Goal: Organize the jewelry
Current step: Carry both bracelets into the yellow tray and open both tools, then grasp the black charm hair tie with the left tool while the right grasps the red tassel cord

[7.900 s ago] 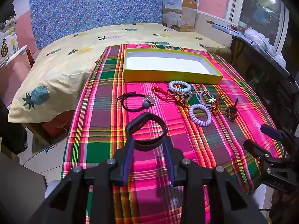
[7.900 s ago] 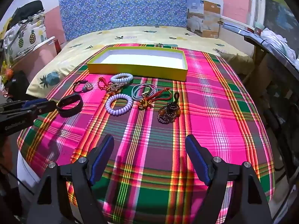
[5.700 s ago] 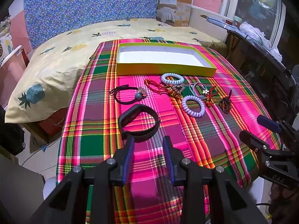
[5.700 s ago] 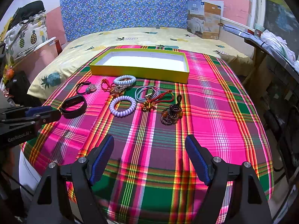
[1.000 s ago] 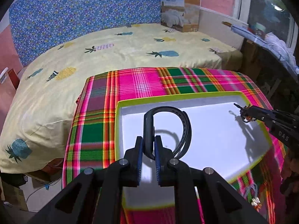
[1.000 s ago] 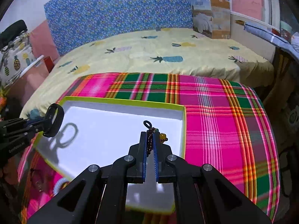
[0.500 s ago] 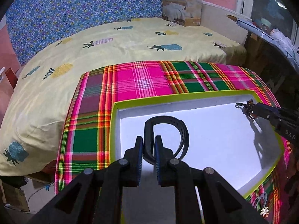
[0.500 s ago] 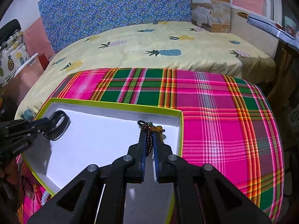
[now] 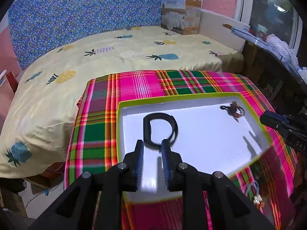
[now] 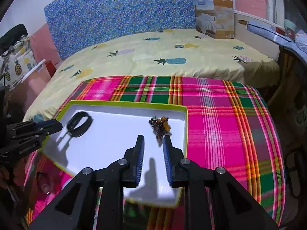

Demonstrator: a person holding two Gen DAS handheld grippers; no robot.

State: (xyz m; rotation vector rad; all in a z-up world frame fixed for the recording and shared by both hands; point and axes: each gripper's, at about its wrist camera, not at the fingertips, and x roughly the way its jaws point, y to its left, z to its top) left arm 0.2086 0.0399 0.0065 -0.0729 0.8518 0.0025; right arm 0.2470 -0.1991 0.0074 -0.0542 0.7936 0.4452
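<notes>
Both claws are over the tray (image 9: pixel 255 113) now, a shallow white box with a lime-green rim, sitting on the plaid-covered surface (image 9: pixel 145 84); the left claw (image 9: pixel 152 143) is opening, its blue pads parted, and the black band (image 9: pixel 160 127) lies flat on the tray floor just beyond the fingertips, at the left end of the tray; the near edge of the band sits at the mouth of the gap, and the pads look clear of it, though motion blur there makes contact hard to rule out; over on the right, the right claw (image 10: pixel 153 139) is opening as well, nothing pinched between its pads; the beaded bracelet (image 10: pixel 160 126), dark beads with amber ones, rests in a small heap on the tray floor near the far right corner, just past the right fingertip; from the right wrist view the band (image 10: pixel 79 124) shows at the far left of the tray, with the left claw (image 10: pixel 55 125) hanging beside it; from the left wrist view the bracelet (image 9: pixel 233 111) lies well apart from the band, and the right claw (image 9: pixel 268 117) hovers at the tray's right rim; more jewelry (image 9: pixel 253 189) waits on the cloth near the tray's near right corner; beyond the surface, a bed (image 9: pixel 119 49) in pineapple print.
</notes>
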